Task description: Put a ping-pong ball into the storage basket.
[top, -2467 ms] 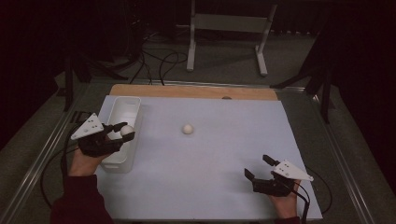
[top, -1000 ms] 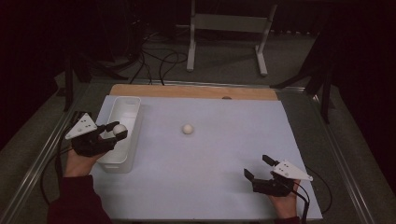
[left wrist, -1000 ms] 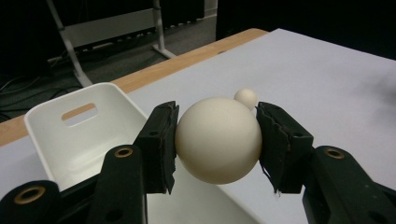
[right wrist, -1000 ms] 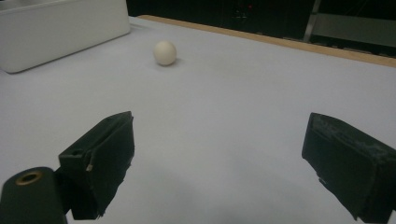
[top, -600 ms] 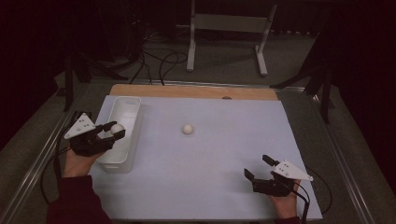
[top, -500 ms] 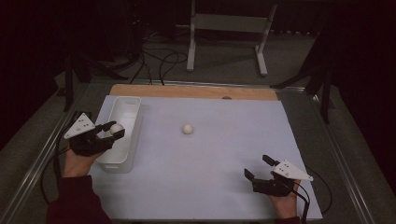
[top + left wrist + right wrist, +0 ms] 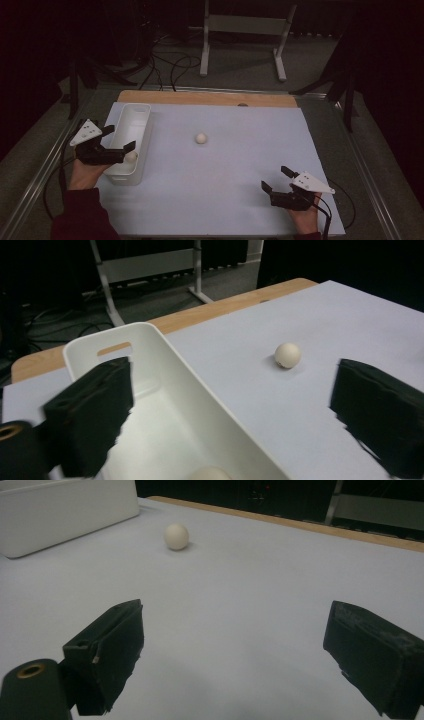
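Note:
A white bin (image 7: 136, 108) stands at the left of the pale sheet (image 7: 230, 165). My left gripper (image 7: 119, 138) hovers over the bin's near end. Its jaws have just been opening and now stand wide with nothing between them. A cream ball (image 7: 131, 156) lies in the bin just below them. The left gripper view has that ball (image 7: 210, 474) at the bottom edge, under my left gripper (image 7: 235, 410), inside the bin (image 7: 165, 347). A second ball (image 7: 201, 138) rests mid-sheet. My right gripper (image 7: 276, 179) is open near the front right, low over the sheet.
A wooden strip (image 7: 210, 98) runs along the sheet's far edge. Beyond the table are a metal stand (image 7: 242, 25) and cables on the floor. In the right gripper view, the second ball (image 7: 176, 536) and the bin (image 7: 65, 510) lie ahead of my open right gripper (image 7: 235, 650).
The left gripper's jaws have opened and the ball they held has dropped into the bin. Neither hand has shifted. The ball on the sheet has stayed put.

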